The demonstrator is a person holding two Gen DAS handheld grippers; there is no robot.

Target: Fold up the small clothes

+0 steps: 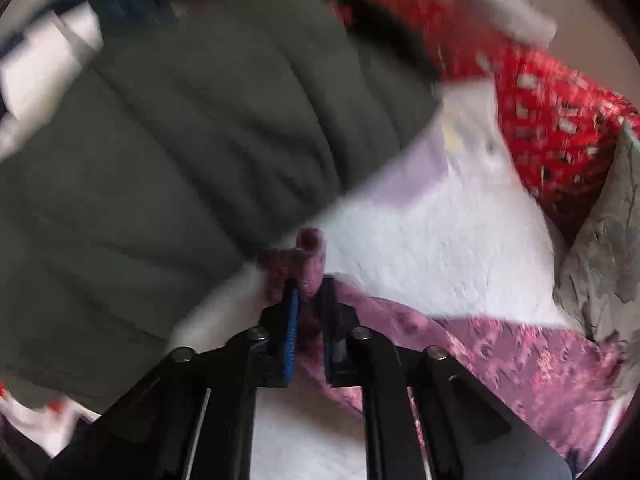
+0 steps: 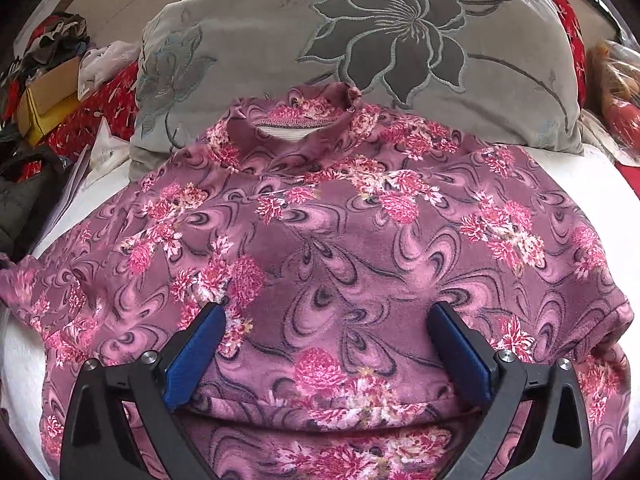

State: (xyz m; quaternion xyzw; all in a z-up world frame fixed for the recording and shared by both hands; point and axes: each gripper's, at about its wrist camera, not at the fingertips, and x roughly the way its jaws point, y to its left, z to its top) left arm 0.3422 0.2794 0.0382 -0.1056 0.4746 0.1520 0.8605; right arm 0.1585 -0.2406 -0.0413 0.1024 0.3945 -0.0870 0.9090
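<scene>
Your left gripper (image 1: 306,292) pinches the pink floral top's (image 2: 340,240) edge; your right gripper's (image 2: 326,320) fingers spread wide above it.

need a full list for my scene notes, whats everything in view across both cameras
floral top: 1, purple-pink, spread flat on the white surface, collar toward the pillow
pillow: 1, grey with a dark embroidered flower, behind the top
white bed surface: 1, white, under the top
red patterned fabric: 1, red with white marks, along the far edge
dark grey-green garment: 1, left of the top, blurred
yellow box: 1, far left in the clutter
left claw: 1, black with blue pads, shut on a bunched edge of the floral top
right claw: 1, black with blue pads, open over the top's lower part
</scene>
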